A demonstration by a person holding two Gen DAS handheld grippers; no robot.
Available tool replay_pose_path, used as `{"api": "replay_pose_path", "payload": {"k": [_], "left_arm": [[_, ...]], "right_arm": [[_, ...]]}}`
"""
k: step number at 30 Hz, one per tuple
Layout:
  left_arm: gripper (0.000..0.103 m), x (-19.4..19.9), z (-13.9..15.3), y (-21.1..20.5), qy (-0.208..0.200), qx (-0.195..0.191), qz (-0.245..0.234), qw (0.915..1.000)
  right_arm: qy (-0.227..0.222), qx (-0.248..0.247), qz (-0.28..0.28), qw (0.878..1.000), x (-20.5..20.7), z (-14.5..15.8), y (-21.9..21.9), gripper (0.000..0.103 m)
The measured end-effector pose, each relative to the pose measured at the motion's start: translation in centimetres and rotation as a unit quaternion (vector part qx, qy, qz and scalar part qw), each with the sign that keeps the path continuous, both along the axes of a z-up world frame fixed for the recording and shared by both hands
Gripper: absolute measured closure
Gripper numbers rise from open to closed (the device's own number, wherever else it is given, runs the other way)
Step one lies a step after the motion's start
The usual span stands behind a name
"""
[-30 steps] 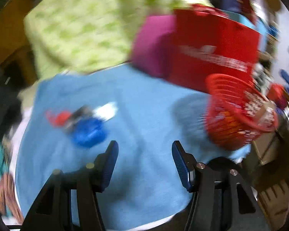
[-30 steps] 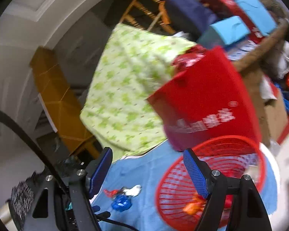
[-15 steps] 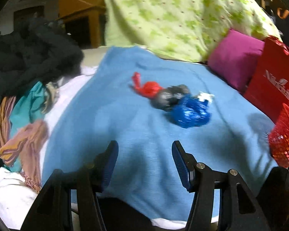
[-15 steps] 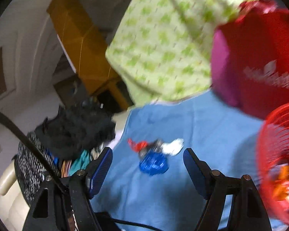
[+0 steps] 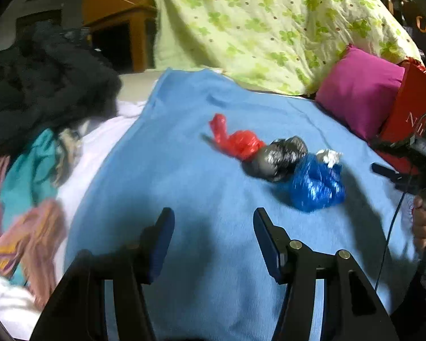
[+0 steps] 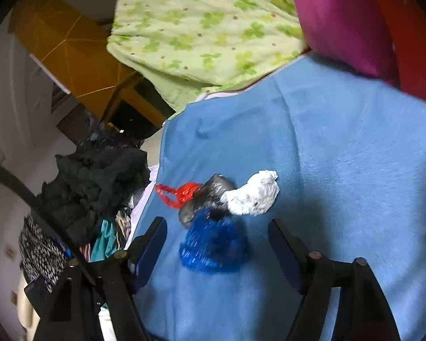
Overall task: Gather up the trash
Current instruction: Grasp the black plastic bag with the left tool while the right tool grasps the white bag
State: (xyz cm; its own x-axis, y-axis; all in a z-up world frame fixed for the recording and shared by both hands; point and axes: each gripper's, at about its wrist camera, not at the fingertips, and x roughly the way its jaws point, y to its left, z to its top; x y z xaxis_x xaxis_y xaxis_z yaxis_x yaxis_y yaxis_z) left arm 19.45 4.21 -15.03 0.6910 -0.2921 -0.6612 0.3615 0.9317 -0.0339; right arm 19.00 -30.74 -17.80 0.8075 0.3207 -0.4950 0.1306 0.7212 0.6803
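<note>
Clothes pile (image 5: 28, 108), far left: dark and coloured garments heaped off the edge of the blue blanket (image 5: 184, 199). I take them for laundry rather than rubbish and leave them alone.

My left claw (image 5: 213, 241): released, jaws apart, nothing between them. It hangs over bare blanket, short of the rubbish, kept clear so the other claw can work.

Rubbish, mid-blanket: four bits bunched together in a row. The red bag (image 5: 235, 142) lies leftmost and touches the grey wad (image 5: 281, 156); the blue bag (image 5: 315, 187) sits against that, with the white tissue (image 5: 329, 155) at its far side. Bunched like this, one careless pinch could drag a neighbour along.

My right claw (image 6: 215, 244): jaws apart and gripping nothing, though they have just been closing. The blue bag (image 6: 213, 244) lies in line between the pads, not yet pressed. It is the nearest piece, so I judge it the one to take first.

Right edge: a pink cushion (image 5: 357, 88) and a red paper bag (image 5: 406, 108) stand at the blanket's border.
</note>
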Motion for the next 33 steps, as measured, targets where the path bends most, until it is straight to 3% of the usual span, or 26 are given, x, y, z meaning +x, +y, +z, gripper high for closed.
{"api": "replay_pose_path", "payload": {"k": [7, 11, 15, 18, 20, 22, 24, 26, 29, 33], "left_arm": [[0.053, 6.3, -1.1, -4.7, 0.033, -0.023, -0.067, 0.9969], [0.054, 9.1, -2.0, -7.3, 0.057, -0.027, -0.079, 0.9949], [0.054, 10.8, -2.5, -10.2, 0.067, -0.018, -0.112, 0.9913], [0.054, 11.9, -3.3, -12.0, 0.075, -0.002, -0.120, 0.9899], [0.054, 12.5, -3.9, -12.9, 0.084, 0.003, -0.123, 0.9888], [0.054, 12.9, -4.5, -13.5, 0.092, 0.004, -0.126, 0.9877], [0.060, 13.0, -5.1, -14.2, 0.102, 0.010, -0.126, 0.9867], [0.083, 12.9, -5.5, -14.5, 0.110, 0.006, -0.127, 0.9858], [0.092, 12.1, -5.5, -14.6, 0.108, 0.006, -0.123, 0.9865], [0.095, 10.6, -5.2, -14.5, 0.103, 0.003, -0.119, 0.9876]], "right_arm": [[0.048, 0.069, -0.007, 0.996, 4.3, -3.5, -2.2, 0.040], [0.061, 0.102, -0.008, 0.993, 6.0, -4.7, -2.8, 0.040], [0.084, 0.101, -0.002, 0.991, 7.6, -5.5, -2.4, 0.040], [0.103, 0.085, 0.007, 0.991, 8.5, -6.0, -1.8, 0.050], [0.122, 0.058, 0.016, 0.991, 9.0, -6.3, -1.1, 0.065], [0.122, 0.047, 0.020, 0.991, 9.0, -6.2, -0.9, 0.070], [0.118, 0.038, 0.020, 0.992, 8.9, -5.8, -0.9, 0.074], [0.111, 0.034, 0.019, 0.993, 8.7, -5.4, -1.0, 0.075], [0.094, 0.026, 0.015, 0.995, 8.1, -4.5, -1.2, 0.075], [0.075, 0.014, 0.006, 0.997, 7.2, -3.2, -1.6, 0.075]]}}
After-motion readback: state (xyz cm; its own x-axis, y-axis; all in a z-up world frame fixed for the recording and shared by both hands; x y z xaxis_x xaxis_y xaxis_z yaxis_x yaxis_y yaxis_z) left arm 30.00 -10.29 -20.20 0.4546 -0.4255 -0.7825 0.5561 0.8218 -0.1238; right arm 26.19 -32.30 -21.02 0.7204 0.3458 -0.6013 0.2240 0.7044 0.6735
